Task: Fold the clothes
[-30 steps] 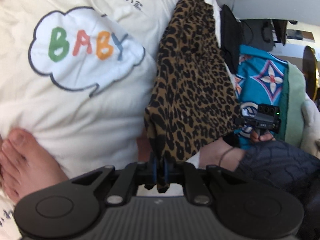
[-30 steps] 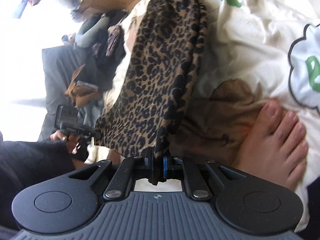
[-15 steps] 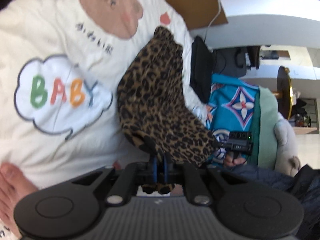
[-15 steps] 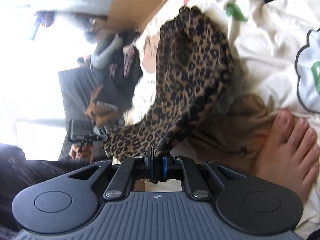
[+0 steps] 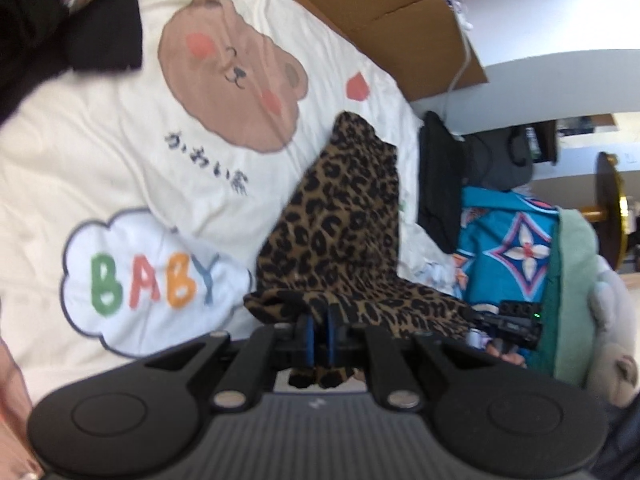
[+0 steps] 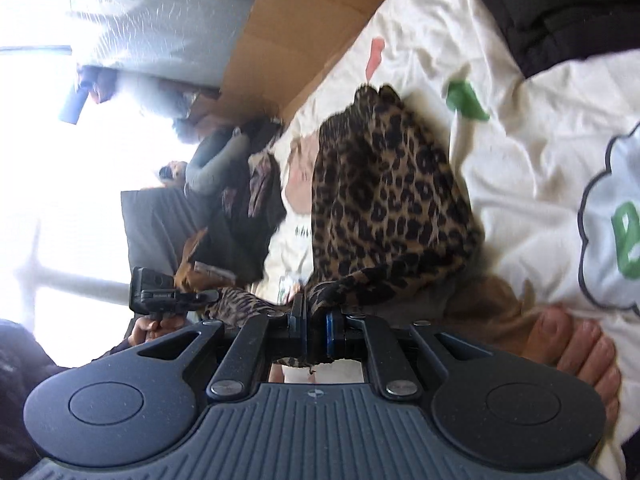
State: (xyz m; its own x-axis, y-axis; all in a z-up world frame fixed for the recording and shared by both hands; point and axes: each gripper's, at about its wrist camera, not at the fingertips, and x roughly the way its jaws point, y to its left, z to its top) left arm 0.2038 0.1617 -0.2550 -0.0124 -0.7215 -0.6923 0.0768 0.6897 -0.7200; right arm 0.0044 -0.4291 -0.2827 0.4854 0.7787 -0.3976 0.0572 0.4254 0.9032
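The cream quilt carried all the readable writing: "BABY" in green, red, orange and blue letters sat inside a white cloud with a dark outline, and above it a brown bear's face had a line of small dark Japanese characters under it, too blurred to read with certainty. A red heart lay near the quilt's far edge. In the right wrist view only the cloud's rim and one green letter showed at the quilt's right side.

The leopard-print garment was pinched at both ends. The left gripper was clamped on one edge of it, blue pads pressed together with a scrap of spotted cloth poking out below them. The right gripper bit on another edge, its pads closed on the fabric. From each claw the garment ran forward and away, its far tip resting on the quilt near the far edge, beside the cardboard box.

Between the two claws the cloth sagged in a loose fold over the quilt. A bare foot rested on the quilt just right of the right gripper. A turquoise patterned cloth lay beyond the quilt's right edge.
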